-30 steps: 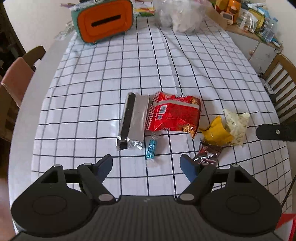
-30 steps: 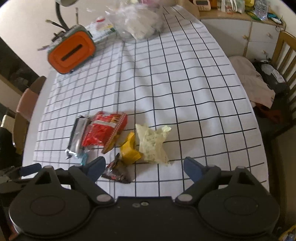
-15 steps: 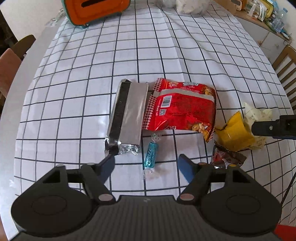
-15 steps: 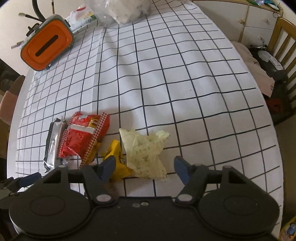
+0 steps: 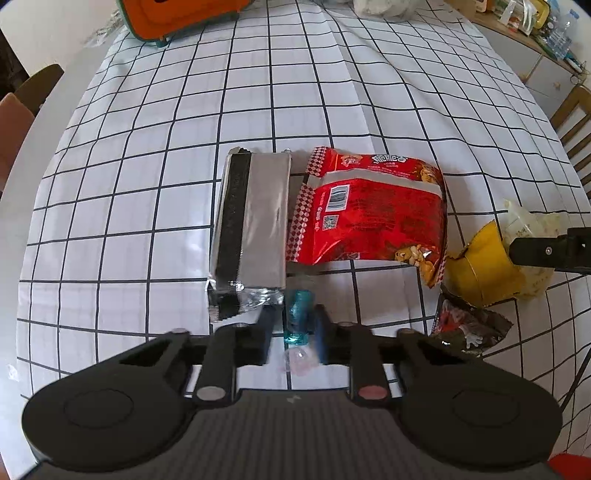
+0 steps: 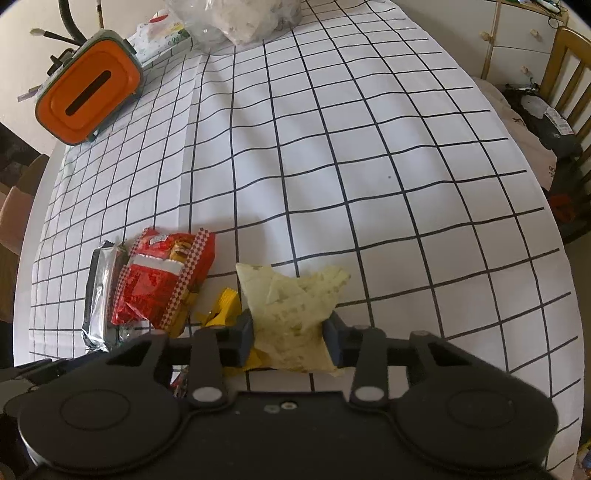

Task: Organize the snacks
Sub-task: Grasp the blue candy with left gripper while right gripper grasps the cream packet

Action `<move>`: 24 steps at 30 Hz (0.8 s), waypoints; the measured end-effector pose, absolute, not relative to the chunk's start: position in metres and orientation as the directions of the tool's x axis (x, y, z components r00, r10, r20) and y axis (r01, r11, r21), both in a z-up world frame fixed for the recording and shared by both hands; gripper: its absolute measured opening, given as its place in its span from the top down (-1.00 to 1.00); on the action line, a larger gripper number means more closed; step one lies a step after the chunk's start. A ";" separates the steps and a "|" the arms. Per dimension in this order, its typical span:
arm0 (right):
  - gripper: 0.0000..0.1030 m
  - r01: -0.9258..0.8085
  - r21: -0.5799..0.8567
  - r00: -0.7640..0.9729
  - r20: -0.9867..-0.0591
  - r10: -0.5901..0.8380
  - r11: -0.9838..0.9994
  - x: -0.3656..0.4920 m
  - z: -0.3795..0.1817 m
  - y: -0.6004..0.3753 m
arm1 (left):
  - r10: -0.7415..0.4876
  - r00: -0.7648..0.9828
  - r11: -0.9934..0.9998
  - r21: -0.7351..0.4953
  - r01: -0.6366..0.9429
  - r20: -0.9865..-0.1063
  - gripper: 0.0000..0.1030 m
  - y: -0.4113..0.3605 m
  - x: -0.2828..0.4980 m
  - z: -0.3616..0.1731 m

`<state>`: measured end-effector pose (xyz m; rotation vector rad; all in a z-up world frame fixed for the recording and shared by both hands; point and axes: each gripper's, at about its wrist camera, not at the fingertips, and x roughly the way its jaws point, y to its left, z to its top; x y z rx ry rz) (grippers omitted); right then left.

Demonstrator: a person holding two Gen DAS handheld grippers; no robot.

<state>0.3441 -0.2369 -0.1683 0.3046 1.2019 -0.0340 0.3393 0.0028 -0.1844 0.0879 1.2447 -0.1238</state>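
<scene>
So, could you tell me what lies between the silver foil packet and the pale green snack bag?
The red snack bag and yellow packet lie between the silver foil packet and pale green bag, clearest in the right wrist view.

A white cloth (image 6: 332, 155) with black squares is covering the bench. An orange box (image 6: 88, 96) with a slot in its lid is sitting at the far left corner. A clear plastic bag (image 6: 240, 18) is lying at the far end. A wooden chair (image 6: 565, 74) is standing on the right, beside white drawers (image 6: 517, 40).
</scene>
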 end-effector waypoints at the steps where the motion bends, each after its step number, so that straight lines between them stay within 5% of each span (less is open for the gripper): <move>1: 0.30 0.187 0.216 0.369 -0.919 0.135 0.958 0.343 -0.168 -0.237 | -0.050 0.310 0.991 -0.009 0.132 -0.949 0.73 0.004 0.340 -0.184; 24: 0.45 0.164 0.278 0.430 -0.884 0.185 0.947 0.294 -0.129 -0.265 | -0.122 0.325 0.990 -0.091 0.109 -0.938 0.78 0.021 0.309 -0.146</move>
